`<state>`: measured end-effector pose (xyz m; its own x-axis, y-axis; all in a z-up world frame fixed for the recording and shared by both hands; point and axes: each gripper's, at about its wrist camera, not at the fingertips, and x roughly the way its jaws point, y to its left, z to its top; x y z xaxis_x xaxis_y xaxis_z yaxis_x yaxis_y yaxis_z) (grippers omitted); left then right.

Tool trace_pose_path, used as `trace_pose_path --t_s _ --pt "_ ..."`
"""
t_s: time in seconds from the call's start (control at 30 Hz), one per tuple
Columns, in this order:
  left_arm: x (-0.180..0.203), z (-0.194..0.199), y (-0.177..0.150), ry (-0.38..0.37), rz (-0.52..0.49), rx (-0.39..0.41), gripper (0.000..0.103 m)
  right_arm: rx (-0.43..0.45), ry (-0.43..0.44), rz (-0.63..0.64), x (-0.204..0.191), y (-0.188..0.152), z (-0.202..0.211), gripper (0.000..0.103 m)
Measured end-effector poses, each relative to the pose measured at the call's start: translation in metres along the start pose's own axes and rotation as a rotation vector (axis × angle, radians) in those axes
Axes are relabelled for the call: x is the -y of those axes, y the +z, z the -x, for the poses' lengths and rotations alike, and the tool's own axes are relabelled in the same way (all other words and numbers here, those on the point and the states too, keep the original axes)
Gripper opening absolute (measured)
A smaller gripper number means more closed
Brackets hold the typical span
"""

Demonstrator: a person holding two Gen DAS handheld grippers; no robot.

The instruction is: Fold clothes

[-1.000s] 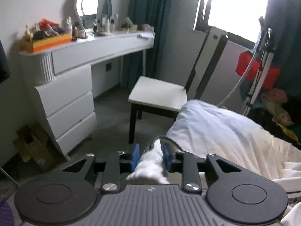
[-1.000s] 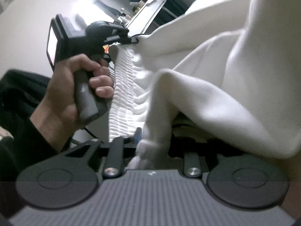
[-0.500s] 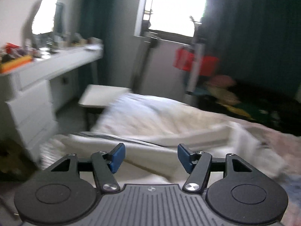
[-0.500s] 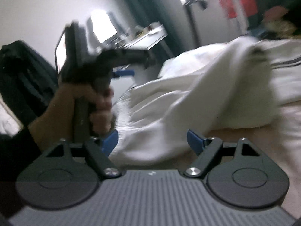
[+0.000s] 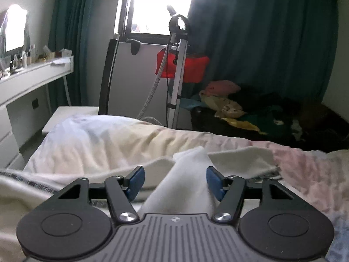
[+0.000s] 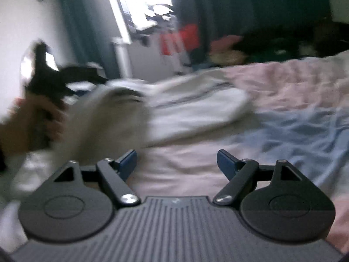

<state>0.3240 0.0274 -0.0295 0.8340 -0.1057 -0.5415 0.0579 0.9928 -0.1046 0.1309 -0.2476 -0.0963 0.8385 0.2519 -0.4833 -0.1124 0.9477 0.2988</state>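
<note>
A white knit garment (image 5: 231, 159) with dark stripes lies spread on the bed. My left gripper (image 5: 174, 182) is open, and a raised white fold of the garment (image 5: 185, 187) stands between its blue pads without being pinched. My right gripper (image 6: 176, 163) is open and empty above the pink and blue bedsheet (image 6: 283, 113). In the blurred right wrist view the garment (image 6: 174, 111) lies ahead and to the left, with the left gripper and the hand that holds it (image 6: 43, 100) at the far left.
A white pillow (image 5: 104, 139) lies at the bed's far left. Beyond it stand a white chair (image 5: 72, 113), a white dressing table (image 5: 32, 80), a garment steamer stand (image 5: 176, 69) and a dark pile of clothes (image 5: 250, 113) under teal curtains.
Both grippers have let go of the garment and opened. It has dropped onto the bed. Both cameras have swung right toward the window and the bed.
</note>
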Motion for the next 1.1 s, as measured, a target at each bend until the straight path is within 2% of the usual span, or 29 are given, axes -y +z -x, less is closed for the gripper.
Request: trace_pose_path --t_s 0.07,0.1,0.13,0.17,0.2,0.3,0.4,0.53,0.63,0.77,0.87,1.0,1.1 --pt "0.007 -0.023 0.006 0.013 -0.020 -0.009 0.039 -0.010 0.000 -0.026 0.009 0.002 -0.013 0.082" --pt "0.010 -0.029 0.006 0.007 -0.027 -0.031 0.022 -0.012 0.009 -0.041 0.012 0.003 -0.018 0.082" --pt "0.013 -0.036 0.005 0.000 -0.035 -0.052 0.008 -0.014 0.018 -0.056 0.015 0.004 -0.022 0.082" --pt "0.015 -0.041 0.005 -0.005 -0.042 -0.069 0.007 -0.016 0.026 -0.072 0.018 0.005 -0.027 0.082" --pt "0.018 -0.034 0.002 -0.001 -0.049 -0.052 0.005 -0.019 0.035 -0.087 0.021 0.006 -0.032 0.082" --pt "0.030 0.001 -0.007 -0.010 -0.109 0.013 0.003 -0.024 0.061 -0.131 0.029 0.009 -0.045 0.082" --pt "0.044 0.059 -0.025 -0.043 -0.168 0.084 0.003 -0.014 0.071 -0.158 0.030 0.008 -0.038 0.082" --pt "0.049 0.139 -0.072 -0.074 -0.165 0.157 0.003 -0.004 0.061 -0.181 0.028 0.008 -0.015 0.082" --pt "0.048 0.180 -0.115 -0.095 -0.141 0.150 0.003 0.030 0.067 -0.176 0.024 0.008 0.007 0.082" --pt "0.037 0.197 -0.161 -0.137 -0.038 0.073 0.003 0.049 0.109 -0.206 0.024 0.004 0.030 0.082" --pt "0.024 0.192 -0.176 -0.169 0.069 0.019 0.003 0.035 0.144 -0.276 0.030 0.001 0.033 0.082" --pt "0.001 0.168 -0.184 -0.202 0.273 -0.063 0.003 -0.015 0.182 -0.350 0.033 0.016 0.002 0.070" --pt "-0.005 0.157 -0.190 -0.183 0.308 -0.056 0.003 -0.046 0.171 -0.356 0.027 0.040 -0.041 0.069"
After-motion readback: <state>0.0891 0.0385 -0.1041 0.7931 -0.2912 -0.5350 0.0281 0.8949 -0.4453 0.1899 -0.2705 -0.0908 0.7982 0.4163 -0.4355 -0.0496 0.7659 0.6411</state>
